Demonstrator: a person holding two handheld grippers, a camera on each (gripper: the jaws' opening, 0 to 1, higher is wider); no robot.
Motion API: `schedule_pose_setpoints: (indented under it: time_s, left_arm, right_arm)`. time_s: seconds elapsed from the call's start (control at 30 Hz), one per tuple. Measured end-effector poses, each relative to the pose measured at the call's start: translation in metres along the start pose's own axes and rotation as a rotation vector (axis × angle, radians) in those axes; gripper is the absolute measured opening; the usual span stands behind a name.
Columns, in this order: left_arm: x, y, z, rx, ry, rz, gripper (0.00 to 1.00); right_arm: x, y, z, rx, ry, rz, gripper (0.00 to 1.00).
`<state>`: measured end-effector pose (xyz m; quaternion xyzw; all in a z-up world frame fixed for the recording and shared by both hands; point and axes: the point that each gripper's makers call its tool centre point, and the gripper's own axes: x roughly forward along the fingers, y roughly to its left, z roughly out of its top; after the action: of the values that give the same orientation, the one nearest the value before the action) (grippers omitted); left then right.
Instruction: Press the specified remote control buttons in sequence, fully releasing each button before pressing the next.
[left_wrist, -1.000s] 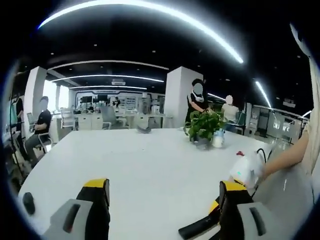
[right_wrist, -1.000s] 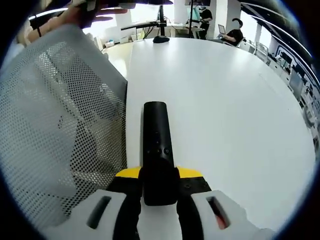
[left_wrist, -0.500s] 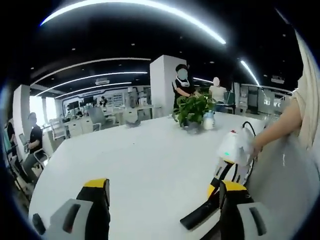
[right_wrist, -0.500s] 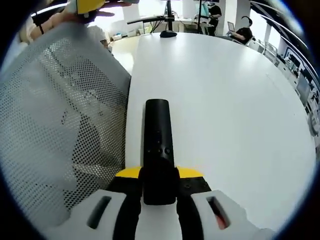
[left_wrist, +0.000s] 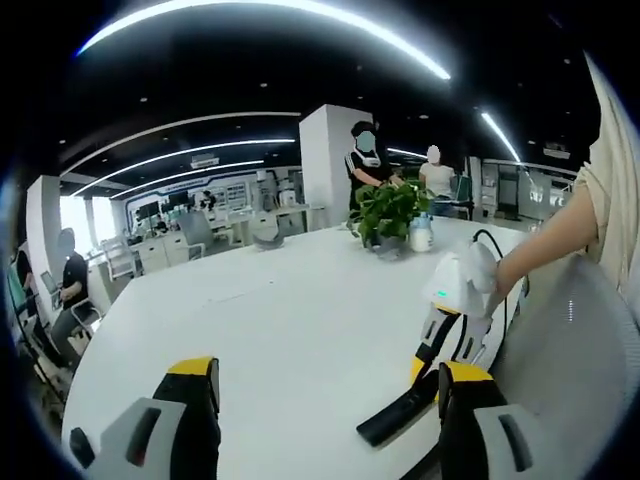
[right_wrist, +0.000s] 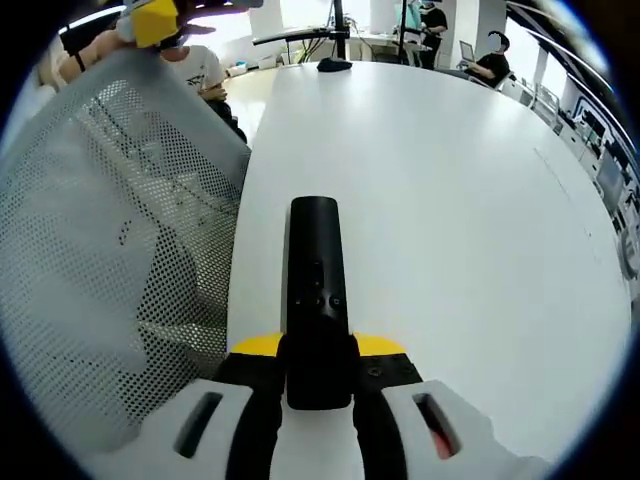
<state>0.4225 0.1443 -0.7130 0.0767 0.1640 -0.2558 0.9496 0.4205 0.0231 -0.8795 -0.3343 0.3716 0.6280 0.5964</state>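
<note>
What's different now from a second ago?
Little. The left gripper swung, so its view of the room and plant shifted, and the right gripper shows more fully in it. The right gripper stays shut on the black remote over the white table; the left gripper stays open.

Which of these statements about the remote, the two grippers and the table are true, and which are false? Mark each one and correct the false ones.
1. The right gripper is shut on the black remote. True.
2. The left gripper holds the remote between its jaws. False: its jaws stand apart with nothing between them.
3. A potted plant stands on the white table. True.
4. The remote is white. False: it is black.
5. In the right gripper view, a grey mesh chair back sits beside the table, on the left of the picture. True.
</note>
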Motion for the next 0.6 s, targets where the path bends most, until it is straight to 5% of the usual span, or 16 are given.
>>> schedule_pose_setpoints:
  time_s: [0.6]
  left_arm:
    - [0.0,0.004,-0.007,0.015,0.027,0.005,0.92]
  right_arm:
    - [-0.003,-0.037,0.001,0.031,0.014,-0.004,0.24]
